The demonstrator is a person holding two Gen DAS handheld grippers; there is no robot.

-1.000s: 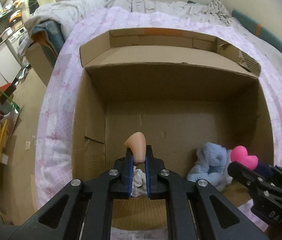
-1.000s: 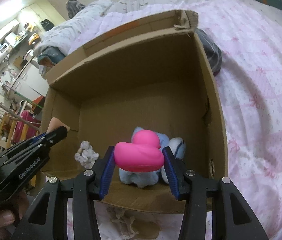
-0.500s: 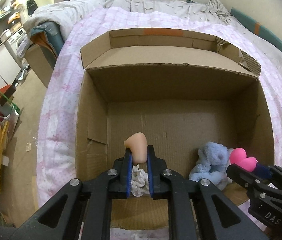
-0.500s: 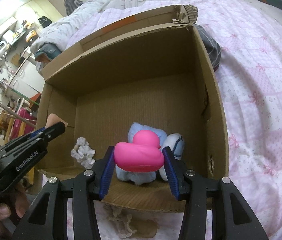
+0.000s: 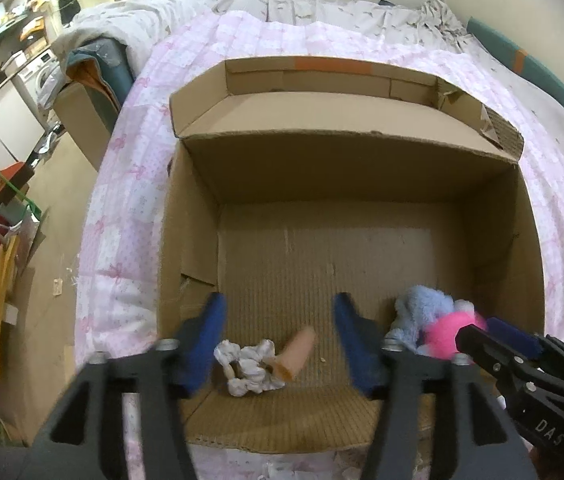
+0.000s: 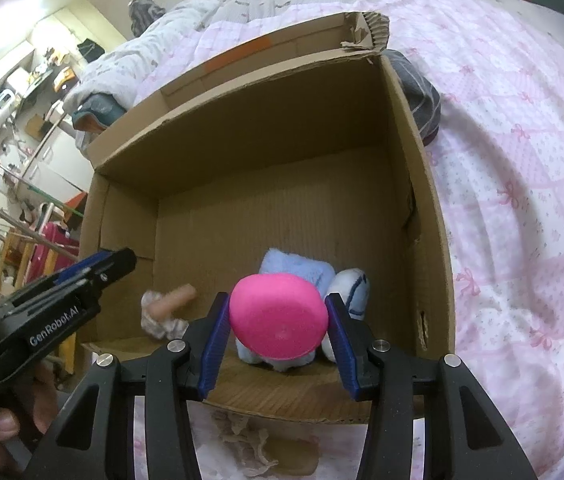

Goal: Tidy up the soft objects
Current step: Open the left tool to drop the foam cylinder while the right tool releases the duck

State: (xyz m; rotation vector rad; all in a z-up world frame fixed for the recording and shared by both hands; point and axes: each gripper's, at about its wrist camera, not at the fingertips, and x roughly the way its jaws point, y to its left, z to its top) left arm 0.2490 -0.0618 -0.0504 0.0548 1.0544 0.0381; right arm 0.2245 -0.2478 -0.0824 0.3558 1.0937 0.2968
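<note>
1. We see the bed (image 5: 129,208), under a pink patterned quilt, filling the frame's upper half and both sides in the left wrist view; its edge drops to the floor at the far left.
2. The cardboard box (image 5: 189,216) sits open on the bed, flaps folded outward. Most of its floor, from the centre to the back wall, is bare; the things crowd the lower edge.
3. The blue plush toy (image 6: 294,264) lies at the lower right of the box floor, near the right wall.
4. Our right tongs (image 6: 277,320) are clenched on the pink rubber duck (image 6: 277,316), which sits just above the plush.
5. Our left tongs (image 5: 277,340) are spread wide and released, grasping nothing.
6. The white scrunchie (image 5: 247,364) lies at the lower centre, by the near wall.
7. The peach silicone piece (image 5: 298,350) rests tilted against the scrunchie, between the left fingers.
</note>
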